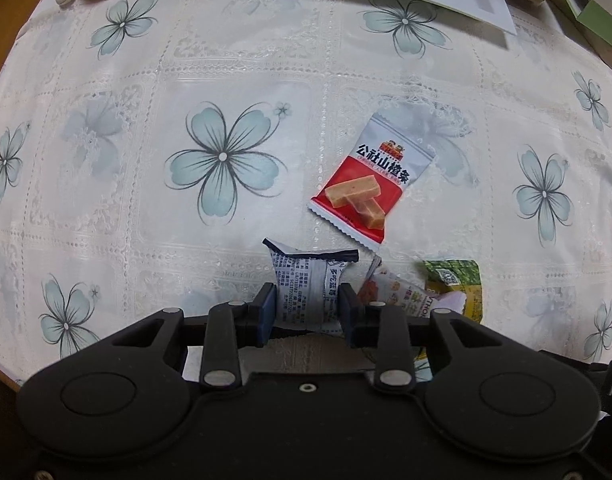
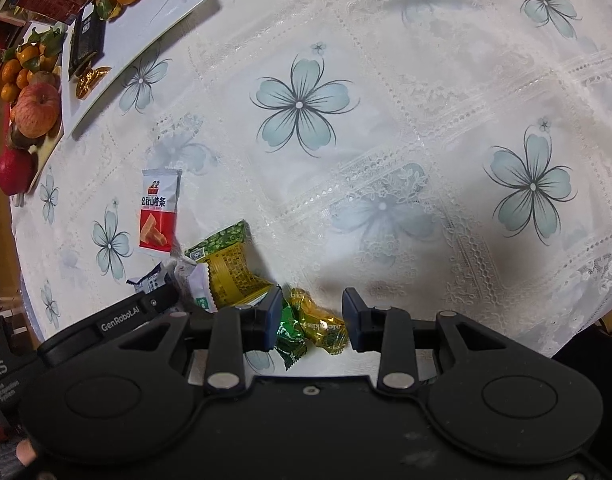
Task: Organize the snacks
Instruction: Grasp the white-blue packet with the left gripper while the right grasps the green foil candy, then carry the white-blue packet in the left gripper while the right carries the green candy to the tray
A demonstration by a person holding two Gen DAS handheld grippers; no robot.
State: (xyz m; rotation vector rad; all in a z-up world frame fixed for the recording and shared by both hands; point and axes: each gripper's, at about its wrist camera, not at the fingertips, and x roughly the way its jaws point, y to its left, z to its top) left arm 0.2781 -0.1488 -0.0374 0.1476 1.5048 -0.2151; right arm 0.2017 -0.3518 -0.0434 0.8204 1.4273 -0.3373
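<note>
The left gripper [image 1: 306,312] has its fingers clenched on a small white-and-blue snack packet [image 1: 306,284], pinched across its middle so the crimped dark end sticks out ahead of the fingertips. Just past the fingers and to their right lies a red-and-white hawthorn-strip packet [image 1: 370,184] flat on the bench [image 1: 146,100]; a green-and-yellow packet [image 1: 454,284] sits beside the right finger.

The right gripper [image 2: 309,318] is spread, its fingers straddling two wrapped candies [image 2: 310,324], one green and one gold, neither yet squeezed. To the left of its fingers the green-and-yellow packet shows again.

The step in hand looks like gathering the loose snacks. A white tray [image 2: 138,36] lies far ahead and to the left of the right fingers; carrying the gripped packet there seems the likely next move, while the right fingers would need to close on one candy.
</note>
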